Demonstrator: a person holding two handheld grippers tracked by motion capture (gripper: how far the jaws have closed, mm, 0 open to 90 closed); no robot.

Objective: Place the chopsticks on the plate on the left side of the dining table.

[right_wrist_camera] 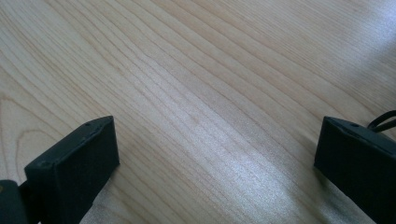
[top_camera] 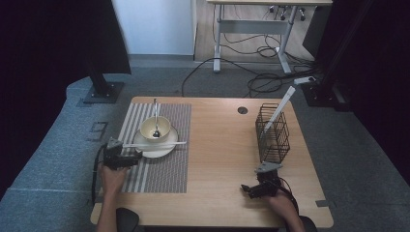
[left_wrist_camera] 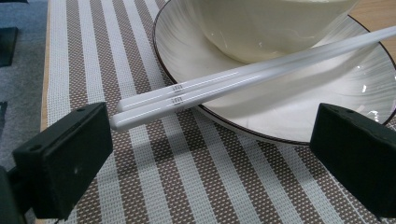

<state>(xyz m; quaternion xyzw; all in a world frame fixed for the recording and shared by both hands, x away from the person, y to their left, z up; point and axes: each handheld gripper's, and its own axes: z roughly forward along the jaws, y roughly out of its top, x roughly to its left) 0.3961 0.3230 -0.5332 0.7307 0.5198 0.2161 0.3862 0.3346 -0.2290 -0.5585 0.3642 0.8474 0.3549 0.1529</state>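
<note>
A cream bowl [top_camera: 155, 127] with a metal spoon [top_camera: 155, 118] in it stands on a white plate [top_camera: 157, 150] on a striped placemat [top_camera: 159, 169]. A pair of white chopsticks [top_camera: 154, 144] lies across the plate's near rim, ends sticking out to the left. My left gripper [top_camera: 134, 157] sits open just short of those ends; in the left gripper view the chopsticks [left_wrist_camera: 233, 84] rest on the plate [left_wrist_camera: 280, 116] ahead of the wide-apart jaws, untouched. My right gripper [top_camera: 247, 189] stands open low over bare wood [right_wrist_camera: 196, 93] at the front right.
A black wire basket [top_camera: 272, 133] with a white stick [top_camera: 279, 108] leaning in it stands at the table's right. A round cable hole [top_camera: 242, 110] is at the back edge. Beyond the table lie floor cables [top_camera: 261, 82] and a desk frame.
</note>
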